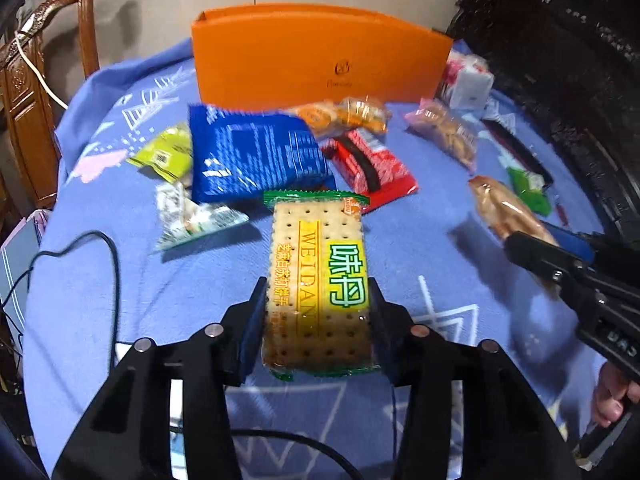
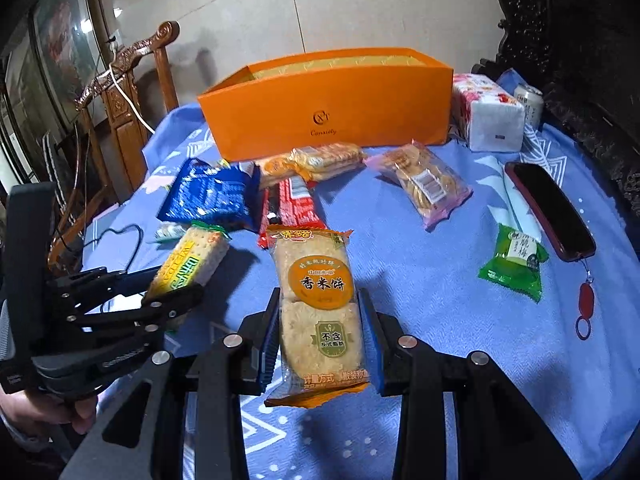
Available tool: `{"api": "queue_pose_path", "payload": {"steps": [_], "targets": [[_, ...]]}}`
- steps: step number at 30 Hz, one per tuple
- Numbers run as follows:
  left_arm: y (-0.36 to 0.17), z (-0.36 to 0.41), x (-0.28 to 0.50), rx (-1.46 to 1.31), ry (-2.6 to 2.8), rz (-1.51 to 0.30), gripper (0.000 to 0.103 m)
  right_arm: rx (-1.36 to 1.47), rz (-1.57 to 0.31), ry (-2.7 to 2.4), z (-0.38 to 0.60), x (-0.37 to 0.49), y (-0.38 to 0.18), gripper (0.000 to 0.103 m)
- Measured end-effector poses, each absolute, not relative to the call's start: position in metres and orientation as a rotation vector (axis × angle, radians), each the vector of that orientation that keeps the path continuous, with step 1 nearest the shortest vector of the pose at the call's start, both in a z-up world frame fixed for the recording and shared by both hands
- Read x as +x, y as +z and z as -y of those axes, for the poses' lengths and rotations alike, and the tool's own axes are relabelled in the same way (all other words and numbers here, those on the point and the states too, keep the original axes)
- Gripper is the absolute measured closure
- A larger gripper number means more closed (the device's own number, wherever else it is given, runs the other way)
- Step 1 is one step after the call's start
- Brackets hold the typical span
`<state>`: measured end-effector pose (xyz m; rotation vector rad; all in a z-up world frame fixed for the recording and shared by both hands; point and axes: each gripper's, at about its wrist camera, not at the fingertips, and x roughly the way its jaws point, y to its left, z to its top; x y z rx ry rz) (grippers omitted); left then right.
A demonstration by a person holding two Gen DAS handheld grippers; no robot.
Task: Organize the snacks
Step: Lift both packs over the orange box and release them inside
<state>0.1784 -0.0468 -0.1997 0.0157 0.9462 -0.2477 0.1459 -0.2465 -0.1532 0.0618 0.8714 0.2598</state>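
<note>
My left gripper (image 1: 318, 284) is shut on a green-and-yellow soda cracker packet (image 1: 316, 264), its pads pressing on both long sides, and the packet is lifted off the blue cloth. In the right wrist view the same left gripper (image 2: 176, 292) holds that cracker packet (image 2: 192, 260) at the left. My right gripper (image 2: 320, 294) is shut on an orange rice cracker packet (image 2: 316, 300), also raised. At the far side of the table stands an open orange box (image 2: 320, 112), with nothing visible inside it. The right gripper (image 1: 516, 240) and its rice cracker packet (image 1: 508, 208) show at the right of the left wrist view.
In front of the box lie a blue packet (image 1: 252, 152), a red packet (image 1: 372, 164), clear biscuit bags (image 2: 424, 184) and a small green packet (image 2: 514, 262). A phone (image 2: 548, 208), tissue pack (image 2: 488, 116) and can (image 2: 528, 100) sit right. A wooden chair (image 2: 128, 92) stands left.
</note>
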Motion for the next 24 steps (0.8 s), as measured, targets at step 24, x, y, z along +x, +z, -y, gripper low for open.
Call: {"api": "queue_pose_path", "payload": {"steps": [24], "targets": [[-0.024, 0.0, 0.254, -0.054, -0.283, -0.606, 0.057, 0.032, -0.585, 0.262, 0.246, 0.226, -0.022, 0.067]]}}
